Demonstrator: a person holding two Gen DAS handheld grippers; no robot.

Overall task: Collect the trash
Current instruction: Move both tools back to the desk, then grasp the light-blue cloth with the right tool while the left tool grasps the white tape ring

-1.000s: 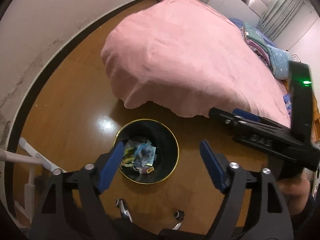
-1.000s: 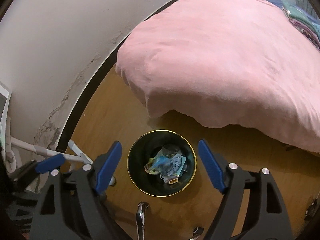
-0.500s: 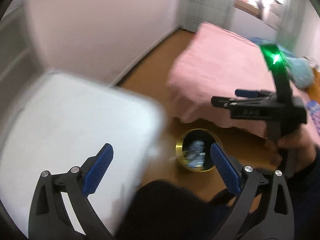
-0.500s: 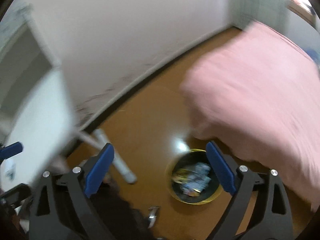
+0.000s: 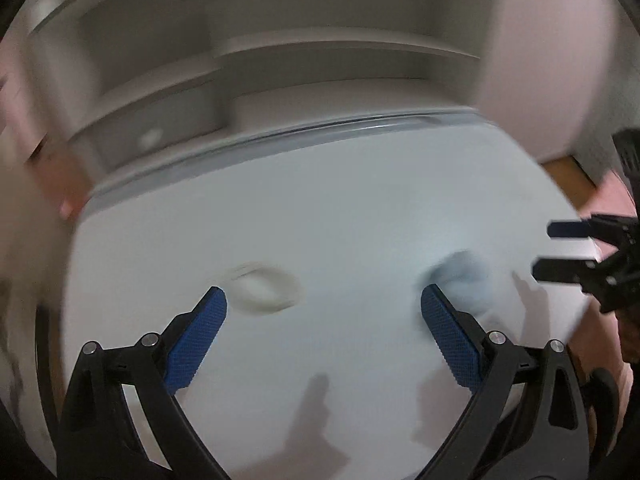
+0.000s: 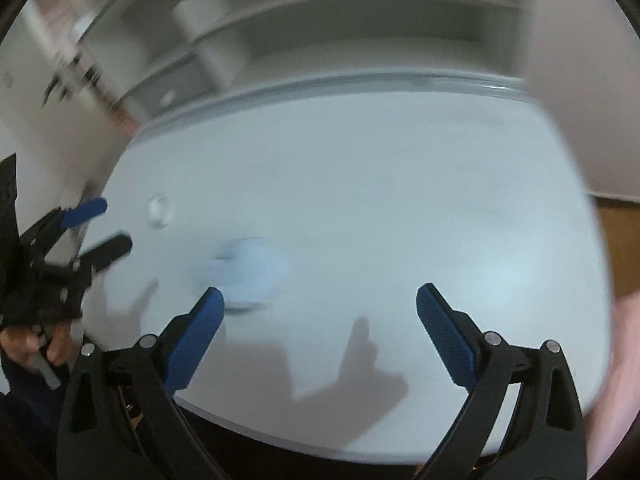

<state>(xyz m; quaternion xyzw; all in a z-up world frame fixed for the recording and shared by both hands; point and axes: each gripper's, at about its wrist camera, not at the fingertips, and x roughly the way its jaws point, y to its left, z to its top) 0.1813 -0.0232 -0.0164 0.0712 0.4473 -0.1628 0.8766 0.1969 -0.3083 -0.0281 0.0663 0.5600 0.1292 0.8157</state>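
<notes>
Hovering: left gripper (image 5: 323, 312), jaws spread, empty.
Beside it: right gripper (image 6: 319, 309), likewise spread, empty.
Table (image 5: 360, 208): two blurred scraps, likely the next pickups.

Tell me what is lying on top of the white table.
On the white table lie two blurred pale items: a whitish crumpled piece and a bluish-white one. Motion blur hides what they are. Gripper shadows fall nearby.
</notes>
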